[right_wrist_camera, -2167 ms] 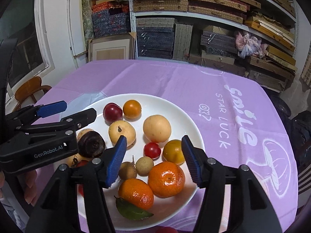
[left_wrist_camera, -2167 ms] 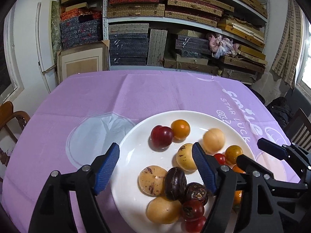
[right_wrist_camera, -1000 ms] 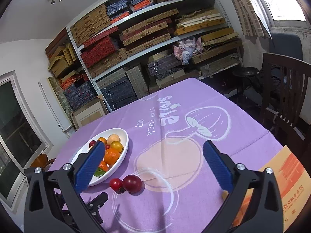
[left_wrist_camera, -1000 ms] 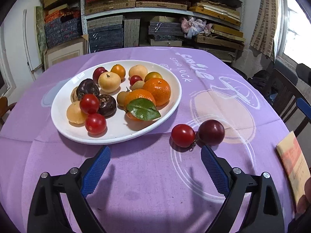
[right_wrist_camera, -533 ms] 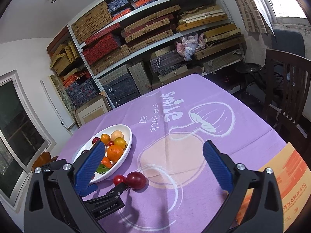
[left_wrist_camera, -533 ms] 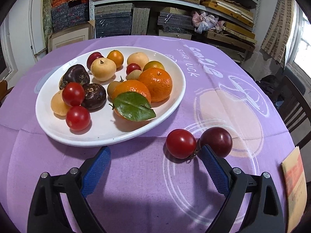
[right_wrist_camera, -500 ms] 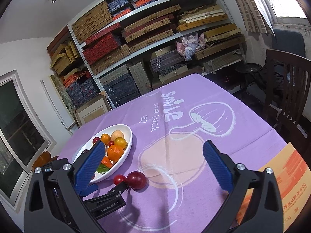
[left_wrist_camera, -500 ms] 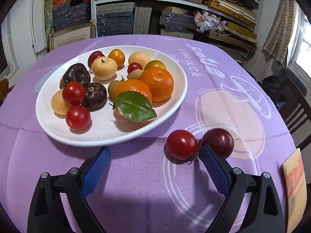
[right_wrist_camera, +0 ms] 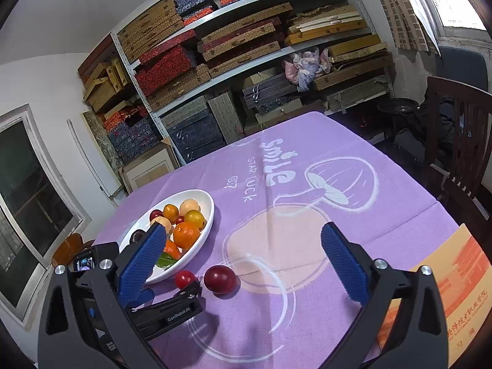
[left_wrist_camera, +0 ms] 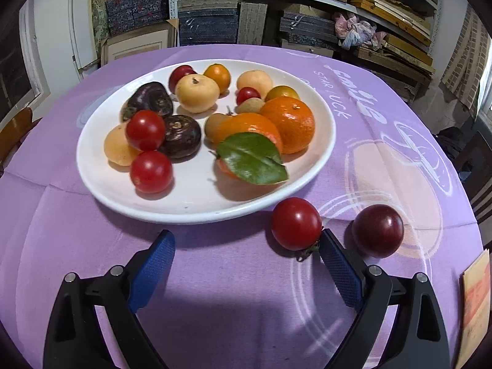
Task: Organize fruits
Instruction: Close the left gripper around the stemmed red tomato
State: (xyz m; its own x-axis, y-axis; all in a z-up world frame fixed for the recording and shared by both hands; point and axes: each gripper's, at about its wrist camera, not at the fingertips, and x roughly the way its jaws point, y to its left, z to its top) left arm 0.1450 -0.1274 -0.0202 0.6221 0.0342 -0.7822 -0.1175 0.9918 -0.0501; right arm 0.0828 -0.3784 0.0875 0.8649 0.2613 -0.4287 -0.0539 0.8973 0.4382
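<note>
A white plate (left_wrist_camera: 196,206) (right_wrist_camera: 201,240) on the purple cloth holds oranges, tomatoes, dark fruits and pale yellow fruits. Two fruits lie loose on the cloth just off its near right rim: a red tomato (left_wrist_camera: 295,224) (right_wrist_camera: 184,278) and a dark red plum (left_wrist_camera: 377,230) (right_wrist_camera: 220,279). My left gripper (left_wrist_camera: 247,247) is open and low over the cloth; its right fingertip (left_wrist_camera: 330,246) sits between the tomato and the plum, close to the tomato's stem. The right gripper (right_wrist_camera: 243,240) is open, held high and back, with nothing between its fingers. The left gripper's body (right_wrist_camera: 166,310) shows in the right wrist view.
An orange printed envelope (right_wrist_camera: 458,295) (left_wrist_camera: 475,298) lies at the table's near right edge. A dark wooden chair (right_wrist_camera: 458,141) stands to the right. Shelves of boxes (right_wrist_camera: 233,61) fill the wall behind the table. Bare cloth stretches right of the plate.
The left gripper has moved forward and lower toward the loose tomato and plum, which now look larger. The right gripper has stayed put, open.
</note>
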